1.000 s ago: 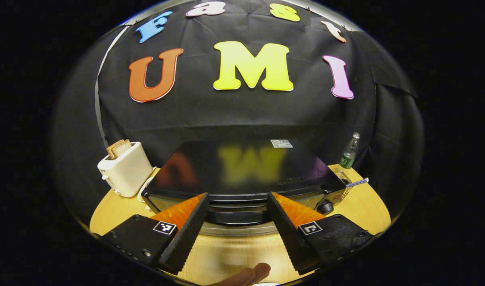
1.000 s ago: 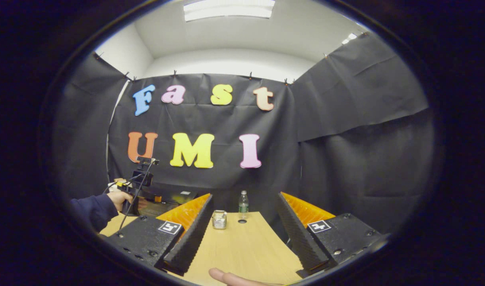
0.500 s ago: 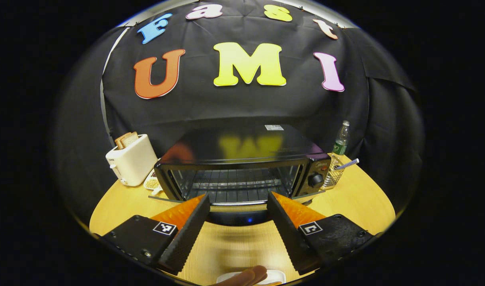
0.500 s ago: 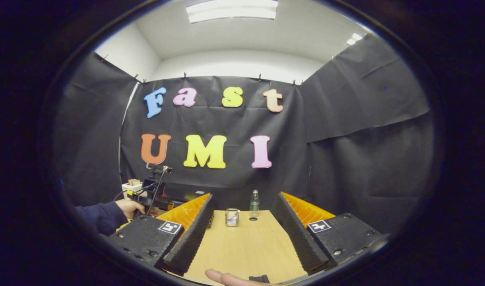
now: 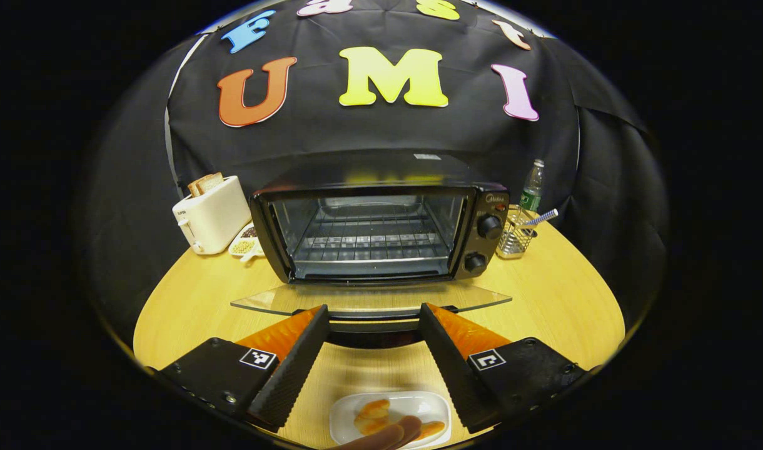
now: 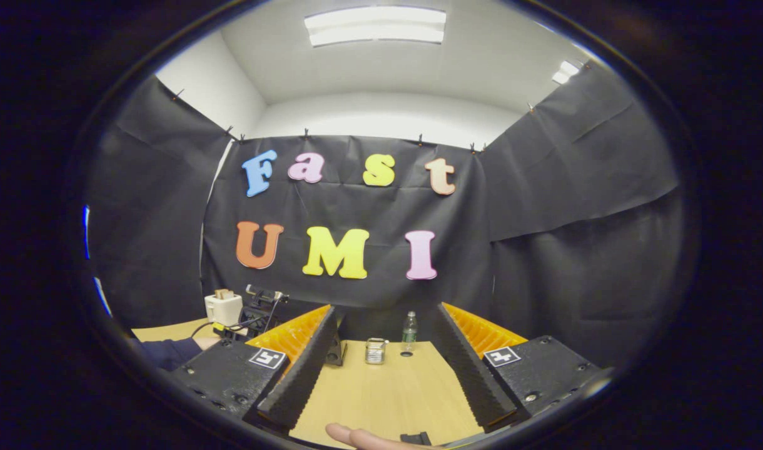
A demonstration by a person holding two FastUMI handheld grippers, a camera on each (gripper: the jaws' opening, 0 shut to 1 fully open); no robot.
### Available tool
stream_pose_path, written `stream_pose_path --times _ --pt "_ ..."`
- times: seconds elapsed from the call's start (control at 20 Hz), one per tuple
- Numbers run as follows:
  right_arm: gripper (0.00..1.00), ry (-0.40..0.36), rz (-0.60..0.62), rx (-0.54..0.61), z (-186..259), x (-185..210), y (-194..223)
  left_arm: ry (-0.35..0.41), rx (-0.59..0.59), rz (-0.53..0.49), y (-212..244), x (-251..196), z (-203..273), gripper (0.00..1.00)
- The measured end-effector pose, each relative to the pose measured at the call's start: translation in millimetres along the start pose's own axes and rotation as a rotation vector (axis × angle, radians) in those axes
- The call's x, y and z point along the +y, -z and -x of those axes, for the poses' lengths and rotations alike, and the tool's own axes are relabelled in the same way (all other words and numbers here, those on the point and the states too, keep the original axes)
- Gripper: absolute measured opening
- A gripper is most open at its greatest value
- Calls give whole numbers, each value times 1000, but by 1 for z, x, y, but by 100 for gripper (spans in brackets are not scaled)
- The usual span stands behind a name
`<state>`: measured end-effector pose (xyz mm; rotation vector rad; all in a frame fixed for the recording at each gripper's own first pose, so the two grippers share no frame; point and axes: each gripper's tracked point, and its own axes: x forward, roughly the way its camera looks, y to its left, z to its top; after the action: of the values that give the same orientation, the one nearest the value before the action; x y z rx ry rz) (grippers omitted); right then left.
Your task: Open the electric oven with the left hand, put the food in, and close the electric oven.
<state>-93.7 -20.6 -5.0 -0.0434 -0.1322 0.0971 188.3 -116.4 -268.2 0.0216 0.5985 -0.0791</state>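
The black electric oven (image 5: 381, 219) stands open in the left gripper view, its wire rack bare. Its glass door (image 5: 369, 299) lies folded down flat toward me. The door's dark handle (image 5: 372, 330) sits between the fingers of my left gripper (image 5: 373, 312), which is open and does not press on it. A white plate (image 5: 419, 406) with golden pieces of food (image 5: 372, 414) lies on the table just below the gripper. My right gripper (image 6: 384, 309) hovers open over the wooden table (image 6: 381, 394), holding nothing. Far left in the right gripper view, a hand in a dark sleeve (image 6: 169, 351) holds the left gripper (image 6: 256, 309).
A white toaster (image 5: 211, 212) with bread stands left of the oven, with a small dish of beans (image 5: 242, 245) beside it. To the oven's right are a wire holder (image 5: 516, 234) with a straw and a green-labelled bottle (image 5: 531, 190). A fingertip (image 5: 388, 435) shows at the bottom edge.
The oven door has swung from nearly shut down to flat, with my left gripper going down and back with the handle. The plate of food came into view. The right gripper drifted slightly.
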Motion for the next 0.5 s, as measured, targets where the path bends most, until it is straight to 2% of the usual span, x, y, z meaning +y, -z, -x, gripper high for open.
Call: stream_pose_path --times 0.4,0.45,0.5 --pt "99 10 -12 52 -12 3 16 9 242 25 92 -6 -21 94" --pt "99 7 -16 60 -13 4 19 9 261 38 96 -6 -20 95" --pt "100 5 -14 65 -15 5 20 10 215 33 87 -6 -20 91"
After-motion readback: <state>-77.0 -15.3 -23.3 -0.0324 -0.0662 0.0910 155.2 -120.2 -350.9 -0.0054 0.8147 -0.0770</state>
